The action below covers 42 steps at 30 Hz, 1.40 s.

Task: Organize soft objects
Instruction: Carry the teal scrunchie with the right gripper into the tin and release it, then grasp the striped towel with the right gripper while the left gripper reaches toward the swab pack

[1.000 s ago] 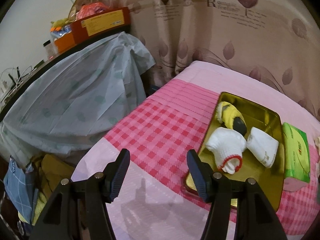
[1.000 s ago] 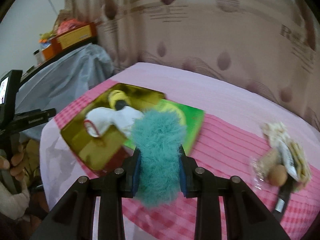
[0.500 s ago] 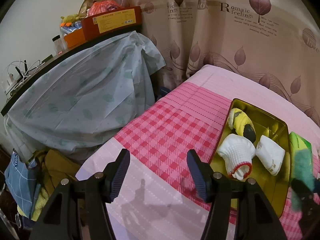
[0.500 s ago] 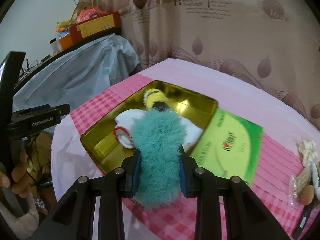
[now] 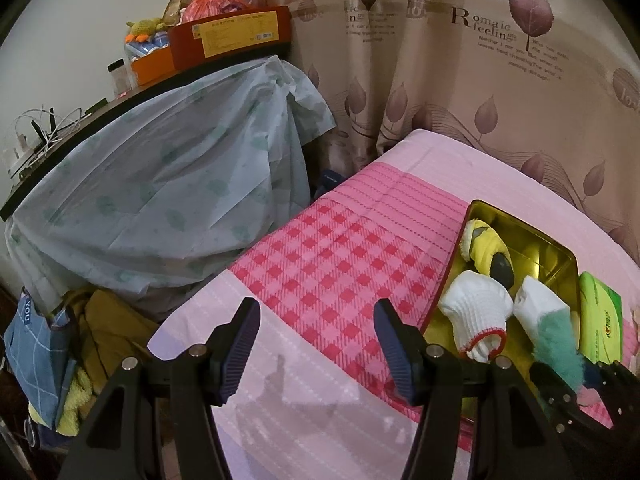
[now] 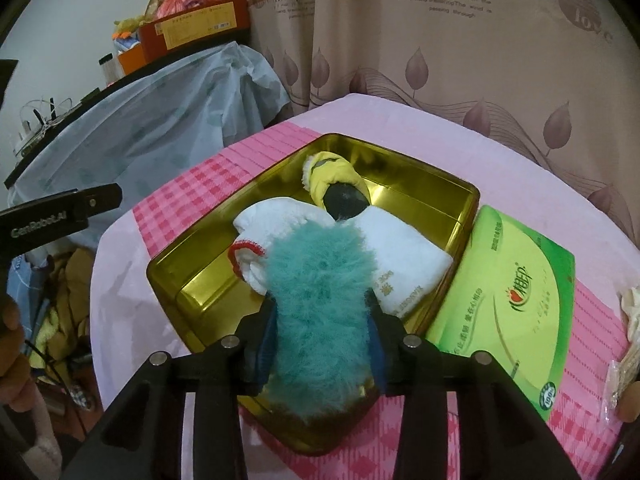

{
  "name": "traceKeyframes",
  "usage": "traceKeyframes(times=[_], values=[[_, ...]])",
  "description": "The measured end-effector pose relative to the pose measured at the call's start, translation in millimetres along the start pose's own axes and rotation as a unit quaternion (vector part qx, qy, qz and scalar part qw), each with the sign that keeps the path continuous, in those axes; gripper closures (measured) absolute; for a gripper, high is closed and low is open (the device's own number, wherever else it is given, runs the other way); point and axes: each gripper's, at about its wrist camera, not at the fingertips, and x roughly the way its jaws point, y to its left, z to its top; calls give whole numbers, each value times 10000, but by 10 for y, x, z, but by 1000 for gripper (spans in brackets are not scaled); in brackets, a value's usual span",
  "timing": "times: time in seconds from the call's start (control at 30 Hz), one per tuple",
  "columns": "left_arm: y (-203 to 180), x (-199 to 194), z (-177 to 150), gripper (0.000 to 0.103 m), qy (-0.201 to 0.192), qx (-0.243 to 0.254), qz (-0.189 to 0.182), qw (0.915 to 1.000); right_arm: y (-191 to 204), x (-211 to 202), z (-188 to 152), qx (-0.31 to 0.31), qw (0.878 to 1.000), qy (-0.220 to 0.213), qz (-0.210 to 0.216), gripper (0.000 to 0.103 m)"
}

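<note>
A gold metal tray (image 6: 200, 280) lies on the pink checked bedcover. In it are a yellow sock (image 6: 332, 172), a white glove with a red cuff (image 6: 276, 220) and a white sock (image 6: 400, 256). My right gripper (image 6: 320, 308) hangs over the tray's near end with a teal fluffy sock (image 6: 320, 280) between its pads. Its jaws are opening, and the fur still touches both pads. The left wrist view shows that teal sock (image 5: 556, 340) above the tray (image 5: 536, 248) at the right edge. My left gripper (image 5: 316, 328) stands open and empty over the checked cover, left of the tray.
A green tissue pack (image 6: 516, 288) lies against the tray's right side. Snack packets (image 6: 628, 320) sit at the far right. Left of the bed stands furniture under a pale blue sheet (image 5: 160, 184), with a clothes pile (image 5: 60, 340) below. A curtain hangs behind the bed.
My right gripper carried the teal sock left from above the tissue pack to over the tray and sank lower; its jaws now stand wider. The left gripper stayed open and nearly still.
</note>
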Motion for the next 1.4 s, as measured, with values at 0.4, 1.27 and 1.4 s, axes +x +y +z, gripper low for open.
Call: traceKeyframes(times=[0.4, 1.27, 1.4], values=[[-37, -3, -17, 42, -14, 54, -13, 10000, 47, -23, 18, -31, 9999, -99, 136, 29], [-134, 11, -24, 42, -5, 253, -67, 9997, -311, -712, -138, 371, 9966, -703, 203, 5], [-145, 15, -30, 42, 7, 281, -62, 9996, -646, -860, -296, 594, 9954, -741, -117, 5]])
